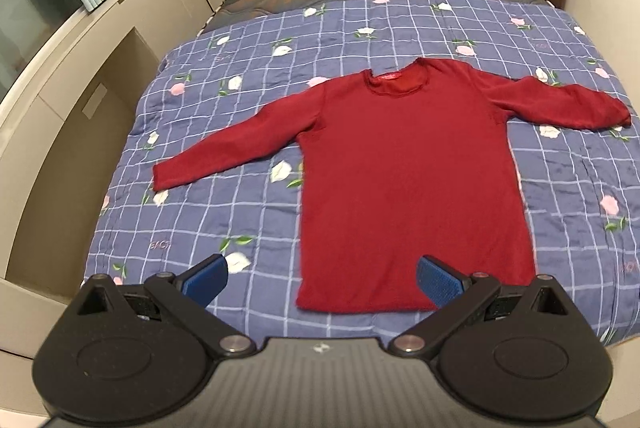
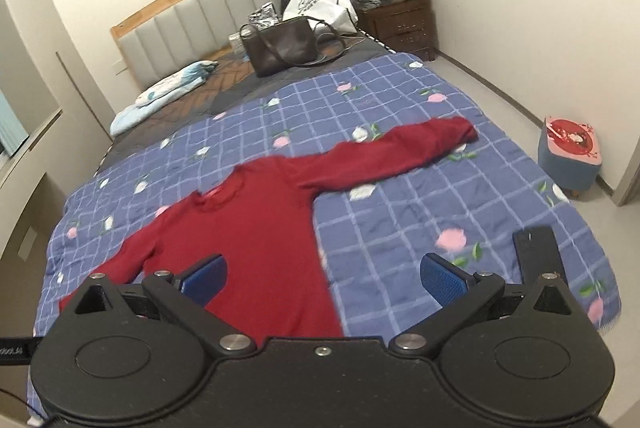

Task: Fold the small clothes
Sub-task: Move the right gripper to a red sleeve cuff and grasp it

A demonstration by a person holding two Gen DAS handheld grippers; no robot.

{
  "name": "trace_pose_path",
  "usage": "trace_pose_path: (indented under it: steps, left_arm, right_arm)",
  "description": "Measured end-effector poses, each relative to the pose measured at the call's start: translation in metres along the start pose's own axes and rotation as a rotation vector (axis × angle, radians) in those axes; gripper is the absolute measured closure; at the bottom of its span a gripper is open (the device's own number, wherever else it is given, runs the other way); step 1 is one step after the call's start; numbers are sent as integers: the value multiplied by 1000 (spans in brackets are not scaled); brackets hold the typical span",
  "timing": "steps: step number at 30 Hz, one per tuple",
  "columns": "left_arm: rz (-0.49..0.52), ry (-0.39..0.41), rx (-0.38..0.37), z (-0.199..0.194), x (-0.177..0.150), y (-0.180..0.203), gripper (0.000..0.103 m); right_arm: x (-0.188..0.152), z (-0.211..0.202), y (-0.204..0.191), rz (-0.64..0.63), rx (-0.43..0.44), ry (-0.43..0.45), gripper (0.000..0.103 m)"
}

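The red long-sleeved top point(image 1: 408, 168) lies flat on the checked quilt point(image 1: 240, 196), sleeves spread, ahead of both tools. The left gripper point(image 1: 322, 282) and right gripper point(image 2: 323, 280) hang above its hem, jaws wide and empty — folding looks not yet begun; next, likely pinch a sleeve or hem corner.

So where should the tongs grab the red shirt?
By a cuff. The red shirt lies flat, sleeves spread. The left tongs, open, could pinch the left cuff from its outer side, probably then folding that sleeve inward.
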State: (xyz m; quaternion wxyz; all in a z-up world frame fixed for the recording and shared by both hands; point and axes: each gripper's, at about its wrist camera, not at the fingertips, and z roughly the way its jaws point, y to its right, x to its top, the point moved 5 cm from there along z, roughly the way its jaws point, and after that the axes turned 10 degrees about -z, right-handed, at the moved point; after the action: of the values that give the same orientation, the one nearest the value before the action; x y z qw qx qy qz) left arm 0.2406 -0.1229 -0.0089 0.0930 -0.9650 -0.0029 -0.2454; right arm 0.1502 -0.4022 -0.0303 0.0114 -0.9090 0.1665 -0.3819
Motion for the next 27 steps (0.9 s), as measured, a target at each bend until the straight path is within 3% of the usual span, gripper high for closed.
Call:
trace_pose_path:
  steps: [6, 16, 22, 27]
  left_arm:
    - [-28, -19, 13, 25, 43, 58, 0]
    - [-73, -16, 1, 62, 87, 143, 0]
    - [-44, -64, -6, 91, 96, 180, 0]
    - [-35, -103, 14, 108, 101, 197, 0]
  right_arm:
    - [47, 64, 58, -25, -47, 62, 0]
    - [91, 204, 164, -4, -56, -4, 0]
    - [103, 293, 234, 177, -63, -105, 0]
    - [101, 343, 287, 492, 27, -109, 1]
